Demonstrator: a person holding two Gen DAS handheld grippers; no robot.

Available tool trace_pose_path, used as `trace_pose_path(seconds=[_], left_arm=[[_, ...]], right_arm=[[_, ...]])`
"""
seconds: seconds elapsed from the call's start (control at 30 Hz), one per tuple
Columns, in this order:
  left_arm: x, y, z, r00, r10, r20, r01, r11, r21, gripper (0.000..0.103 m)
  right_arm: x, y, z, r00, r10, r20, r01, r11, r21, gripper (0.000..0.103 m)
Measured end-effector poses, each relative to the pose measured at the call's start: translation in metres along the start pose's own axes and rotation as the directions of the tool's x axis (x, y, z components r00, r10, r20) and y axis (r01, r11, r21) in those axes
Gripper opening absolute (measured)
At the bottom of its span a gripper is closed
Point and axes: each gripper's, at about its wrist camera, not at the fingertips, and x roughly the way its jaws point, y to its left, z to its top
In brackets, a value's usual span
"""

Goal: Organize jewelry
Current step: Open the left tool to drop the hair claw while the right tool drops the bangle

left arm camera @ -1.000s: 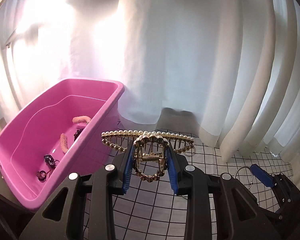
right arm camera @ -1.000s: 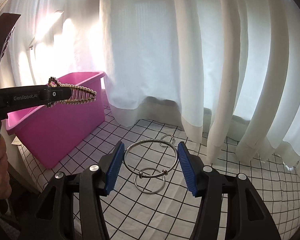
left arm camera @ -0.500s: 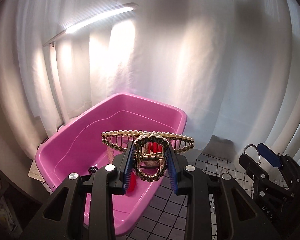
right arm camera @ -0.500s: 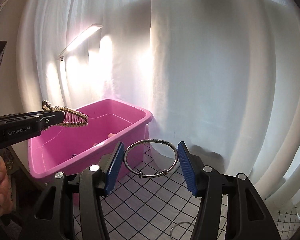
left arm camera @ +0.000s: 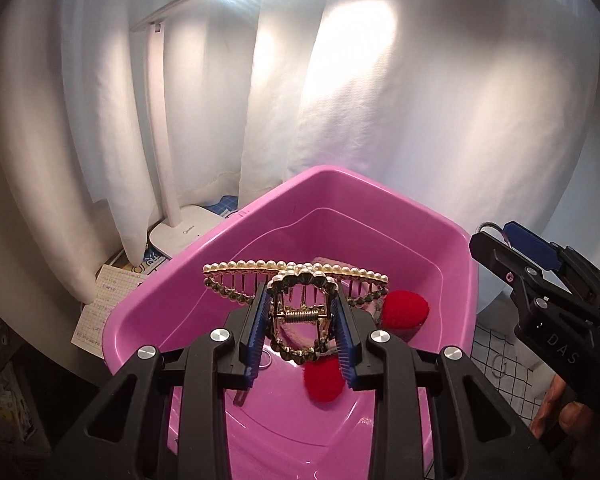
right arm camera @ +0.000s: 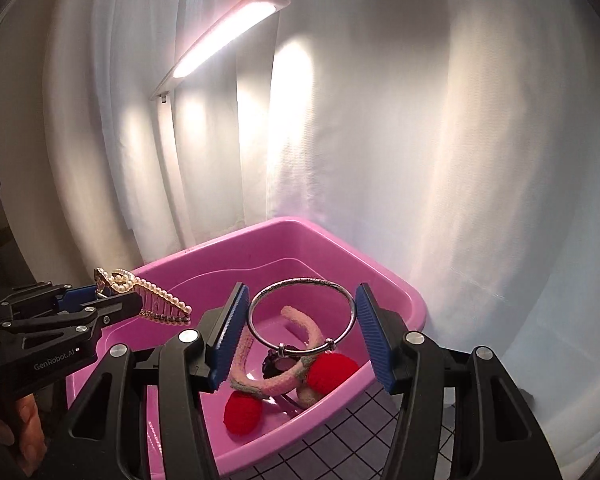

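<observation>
My left gripper (left arm camera: 300, 332) is shut on a gold pearl hair claw (left arm camera: 296, 276) and holds it above the pink tub (left arm camera: 260, 216). The claw also shows in the right wrist view (right arm camera: 148, 292). My right gripper (right arm camera: 302, 332) is shut on a silver bangle (right arm camera: 302, 312) and holds it over the tub's (right arm camera: 400, 292) near edge. In the tub lie a pink knitted headband (right arm camera: 300, 320) with red pompoms (right arm camera: 242, 414), and a small dark piece of jewelry (right arm camera: 276, 362). The right gripper shows at the right of the left wrist view (left arm camera: 540, 276).
A white desk lamp (left arm camera: 172, 232) stands behind the tub on the left, its lit head (right arm camera: 224, 36) overhead. White curtains (left arm camera: 420, 100) hang close behind. Papers (left arm camera: 100, 308) lie left of the tub. A black-grid tablecloth (right arm camera: 340, 448) carries a small ring (left arm camera: 500, 364) to the right.
Both grippers have swung left and closer to the tub with their loads. The claw and the bangle now hang over the tub's inside; the table has slid out of view.
</observation>
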Motion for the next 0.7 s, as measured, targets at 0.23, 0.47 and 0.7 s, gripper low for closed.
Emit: trace_pose_path(seconds=[0.23, 0.47, 0.7], left_arm=[[0.030, 0.014, -0.006, 0.994, 0.060, -0.095, -0.069, 0.992, -0.103, 0.030], [0.050, 0.020, -0.006, 0.979, 0.099, -0.178, -0.128, 0.980, -0.155, 0.030], [0.062, 0.026, -0.008, 0.961, 0.117, -0.252, -0.164, 0.972, -0.171, 0.030]], right_arm=[[0.057, -0.004, 0.006, 0.988, 0.069, -0.139, -0.074, 0.997, -0.028, 0.053], [0.111, -0.009, 0.006, 0.952, 0.114, -0.283, -0.125, 0.992, -0.022, 0.053], [0.144, -0.014, 0.004, 0.905, 0.141, -0.402, -0.147, 0.989, 0.016, 0.053]])
